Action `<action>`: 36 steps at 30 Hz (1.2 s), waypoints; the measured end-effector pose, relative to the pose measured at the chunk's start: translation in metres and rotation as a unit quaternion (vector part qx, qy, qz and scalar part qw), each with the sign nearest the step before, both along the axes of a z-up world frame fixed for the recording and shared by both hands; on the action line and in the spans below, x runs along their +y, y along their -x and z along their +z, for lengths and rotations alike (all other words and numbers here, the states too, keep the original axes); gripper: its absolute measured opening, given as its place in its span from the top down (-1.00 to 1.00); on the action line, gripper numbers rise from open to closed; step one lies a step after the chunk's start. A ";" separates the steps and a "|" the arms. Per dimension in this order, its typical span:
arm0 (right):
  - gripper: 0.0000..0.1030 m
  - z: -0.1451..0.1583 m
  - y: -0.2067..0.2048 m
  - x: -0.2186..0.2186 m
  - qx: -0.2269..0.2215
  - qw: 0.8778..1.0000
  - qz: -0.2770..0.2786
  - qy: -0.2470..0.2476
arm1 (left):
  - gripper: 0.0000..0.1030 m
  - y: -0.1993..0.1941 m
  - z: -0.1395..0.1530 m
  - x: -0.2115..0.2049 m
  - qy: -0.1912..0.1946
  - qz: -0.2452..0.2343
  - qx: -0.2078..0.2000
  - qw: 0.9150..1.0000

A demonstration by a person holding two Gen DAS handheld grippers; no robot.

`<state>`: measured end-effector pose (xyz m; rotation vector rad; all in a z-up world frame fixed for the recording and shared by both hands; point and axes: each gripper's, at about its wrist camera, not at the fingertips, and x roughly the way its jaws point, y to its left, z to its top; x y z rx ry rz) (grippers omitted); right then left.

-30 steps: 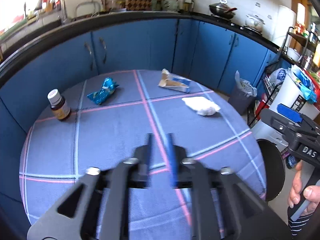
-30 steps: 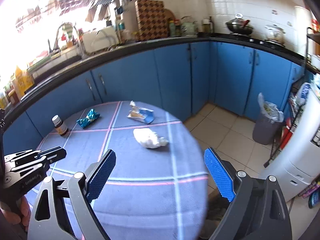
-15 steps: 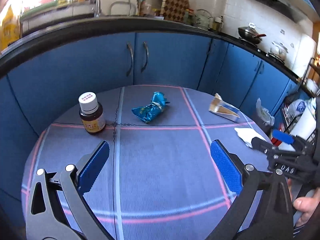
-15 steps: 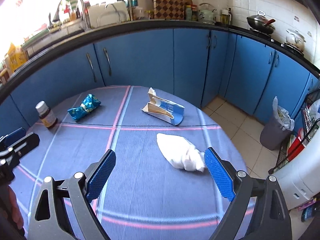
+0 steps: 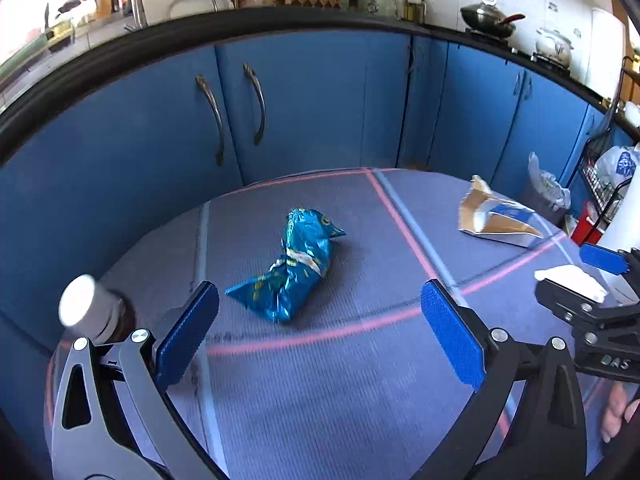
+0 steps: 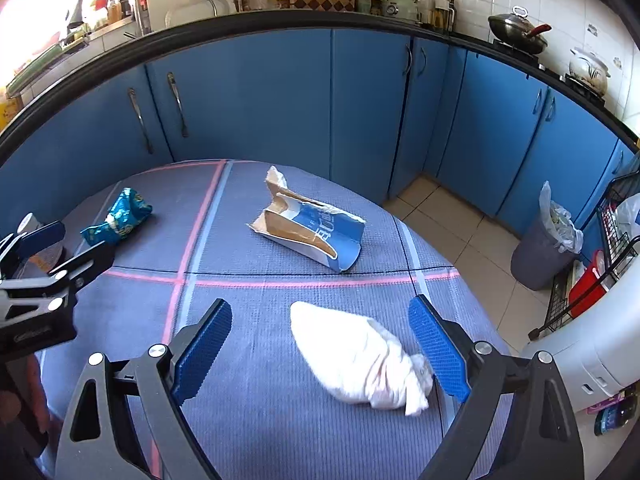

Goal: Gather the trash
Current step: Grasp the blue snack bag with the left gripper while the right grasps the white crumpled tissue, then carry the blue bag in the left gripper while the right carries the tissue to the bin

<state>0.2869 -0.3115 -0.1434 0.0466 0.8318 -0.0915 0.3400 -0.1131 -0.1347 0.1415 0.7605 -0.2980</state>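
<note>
Blue snack wrapper (image 5: 294,266) lies just beyond the left gripper (image 5: 320,334), white tissue wad (image 6: 360,362) sits between the right gripper (image 6: 320,354) pads, both jaws apart, ready to grab.

Left gripper (image 5: 320,322): dark grey plastic frame with triangular cut-outs, silver screws at the pivots, blue textured pads (image 5: 188,334). Right gripper (image 6: 320,354): same build, with pale lettering moulded on its black body.

Bright daylight blows out the window (image 6: 36,4) at upper left; fisheye bends the edges; the bottle (image 5: 90,312) blurs.
</note>
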 end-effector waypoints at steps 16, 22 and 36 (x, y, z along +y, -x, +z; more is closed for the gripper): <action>0.60 -0.010 -0.008 -0.011 0.010 0.999 -0.020 -0.024 | 0.28 -0.037 -0.014 0.023 0.038 0.039 0.059 0.997; 0.65 -0.011 -0.009 -0.013 0.008 1.000 -0.020 -0.022 | 0.43 -0.040 -0.013 0.033 0.053 0.042 0.061 0.996; 0.75 -0.010 0.007 -0.003 -0.002 1.000 0.003 -0.007 | 0.44 0.005 0.007 0.027 0.040 0.031 0.028 0.998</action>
